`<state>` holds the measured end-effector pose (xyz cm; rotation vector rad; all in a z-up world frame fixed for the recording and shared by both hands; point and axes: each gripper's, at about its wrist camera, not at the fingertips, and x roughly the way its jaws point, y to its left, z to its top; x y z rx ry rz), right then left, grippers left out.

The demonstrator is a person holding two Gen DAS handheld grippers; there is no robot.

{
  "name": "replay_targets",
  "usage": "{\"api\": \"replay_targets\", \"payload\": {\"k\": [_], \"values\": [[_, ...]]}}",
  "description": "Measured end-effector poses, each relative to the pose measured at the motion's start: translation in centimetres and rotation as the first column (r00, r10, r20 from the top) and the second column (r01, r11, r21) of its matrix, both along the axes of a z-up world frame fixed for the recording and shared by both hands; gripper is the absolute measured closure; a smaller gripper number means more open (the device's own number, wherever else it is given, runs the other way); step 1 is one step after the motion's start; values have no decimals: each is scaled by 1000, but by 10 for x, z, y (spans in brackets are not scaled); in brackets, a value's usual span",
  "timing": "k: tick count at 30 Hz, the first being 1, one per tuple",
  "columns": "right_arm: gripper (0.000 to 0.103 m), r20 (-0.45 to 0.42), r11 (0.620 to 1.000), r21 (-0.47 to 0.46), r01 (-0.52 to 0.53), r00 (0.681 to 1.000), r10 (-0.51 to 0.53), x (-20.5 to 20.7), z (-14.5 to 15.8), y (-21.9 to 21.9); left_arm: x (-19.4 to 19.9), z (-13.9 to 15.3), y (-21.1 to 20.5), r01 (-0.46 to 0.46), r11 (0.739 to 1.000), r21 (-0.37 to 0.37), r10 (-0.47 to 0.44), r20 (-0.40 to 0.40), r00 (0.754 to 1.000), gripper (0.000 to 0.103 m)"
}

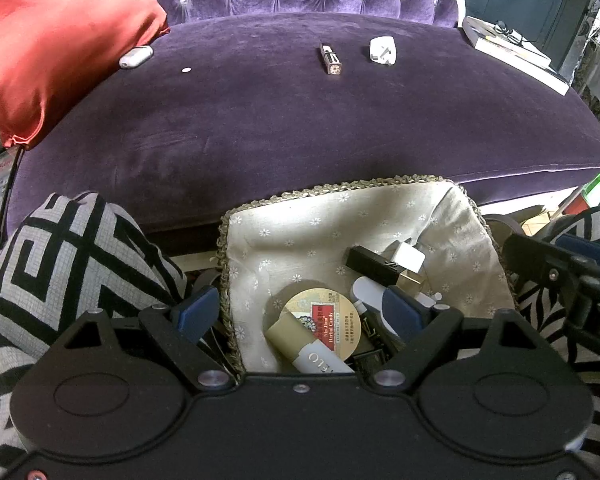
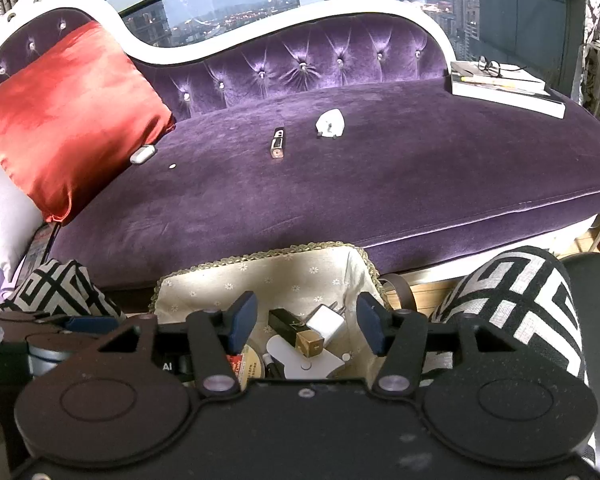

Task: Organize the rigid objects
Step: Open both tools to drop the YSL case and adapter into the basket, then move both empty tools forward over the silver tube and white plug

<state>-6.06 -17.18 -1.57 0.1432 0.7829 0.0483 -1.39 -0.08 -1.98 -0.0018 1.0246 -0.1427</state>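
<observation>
A fabric-lined basket sits in front of the purple sofa and holds several small items: a round candy tin, a black and gold lipstick, a white charger cube, a tube. On the sofa seat lie a silver case, a coin, a lipstick tube and a white plug adapter. My left gripper is open and empty over the basket. My right gripper is open and empty over the basket.
A red cushion leans at the sofa's left end. Books with glasses lie at its right end. Black-and-white patterned cushions flank the basket. A window is behind the sofa.
</observation>
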Motion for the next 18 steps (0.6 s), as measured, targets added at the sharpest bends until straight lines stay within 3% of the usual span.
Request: {"api": "replay_targets", "payload": {"k": [9, 18], "values": [[48, 4, 1000, 1, 0, 1000, 0, -1, 0, 1, -2, 1, 1, -2, 1000, -4, 2, -1, 1000, 18], [48, -26, 997, 49, 56, 998, -55, 9, 4, -17, 7, 13, 17, -61, 996, -62, 60, -12, 998, 18]]}}
